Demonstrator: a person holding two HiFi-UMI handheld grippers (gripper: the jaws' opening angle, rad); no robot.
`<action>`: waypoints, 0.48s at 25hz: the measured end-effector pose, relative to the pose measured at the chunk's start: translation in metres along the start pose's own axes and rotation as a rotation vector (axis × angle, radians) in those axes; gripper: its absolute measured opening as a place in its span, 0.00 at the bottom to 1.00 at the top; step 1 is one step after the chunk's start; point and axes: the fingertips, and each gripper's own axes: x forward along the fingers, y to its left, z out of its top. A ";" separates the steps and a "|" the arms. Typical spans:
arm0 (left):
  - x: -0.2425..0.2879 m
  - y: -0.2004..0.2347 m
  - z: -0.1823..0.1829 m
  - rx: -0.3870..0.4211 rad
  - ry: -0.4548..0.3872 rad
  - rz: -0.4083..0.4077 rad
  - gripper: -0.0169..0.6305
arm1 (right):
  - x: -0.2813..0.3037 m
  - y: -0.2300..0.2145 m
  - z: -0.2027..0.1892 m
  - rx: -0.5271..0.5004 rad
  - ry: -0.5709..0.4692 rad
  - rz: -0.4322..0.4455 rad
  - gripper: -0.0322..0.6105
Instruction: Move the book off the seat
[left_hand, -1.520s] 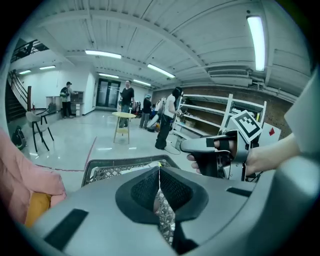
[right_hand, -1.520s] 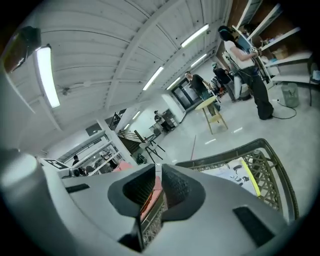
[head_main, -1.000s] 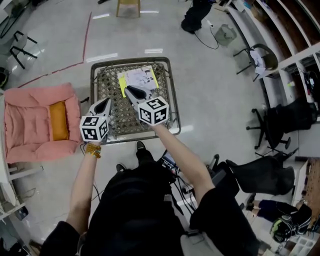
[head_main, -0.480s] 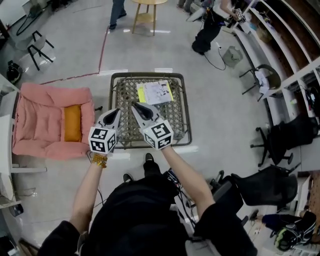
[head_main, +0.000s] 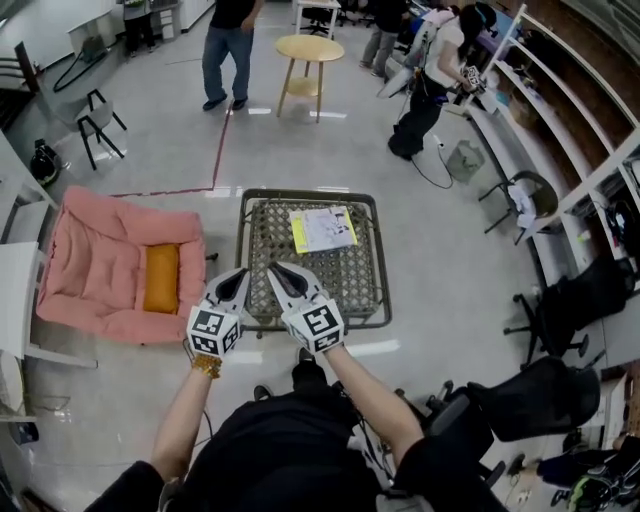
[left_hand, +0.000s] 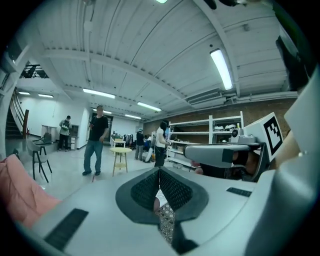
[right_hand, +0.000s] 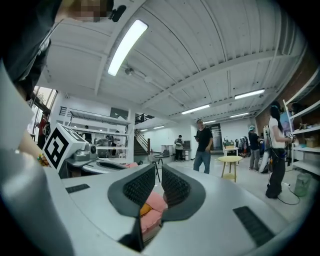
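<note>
— Where's the book (head_main: 323, 229)?
— Flat on the seat (head_main: 268, 232), toward its far side and a little right of the middle. There's a yellow strip along its left edge, and it lies clear of both grippers.
— And the grippers?
— Both are held out side by side over the seat's near edge, well short of the book. The left gripper (head_main: 241, 275) is just beside the right gripper (head_main: 277, 270), and both point away from the person holding them.
— The fingers?
— The left fingers (left_hand: 145, 189) meet at their tips, closed on nothing. Below the tips you see only the seat's weave and a bit of the book. The right fingers (right_hand: 139, 186) stand a narrow slit apart, holding nothing. Through the slit shows the pink chair (head_main: 100, 260).
— Where's that chair?
— On the floor (head_main: 440, 250), left of the seat and apart from it, with an orange pillow (head_main: 160, 277) lying in its middle.
— Anyone else about?
— A bystander (head_main: 228, 45) in jeans stands farther off, near a round stool (head_main: 309, 48).
</note>
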 end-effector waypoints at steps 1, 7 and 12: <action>-0.007 -0.001 0.001 0.010 -0.014 -0.002 0.05 | -0.001 0.007 -0.001 0.003 0.006 -0.001 0.12; -0.042 -0.002 -0.007 0.053 -0.055 0.025 0.05 | -0.005 0.039 -0.018 -0.049 -0.008 0.000 0.11; -0.072 -0.003 -0.017 0.060 -0.074 0.047 0.05 | -0.014 0.067 -0.026 -0.036 0.009 0.008 0.07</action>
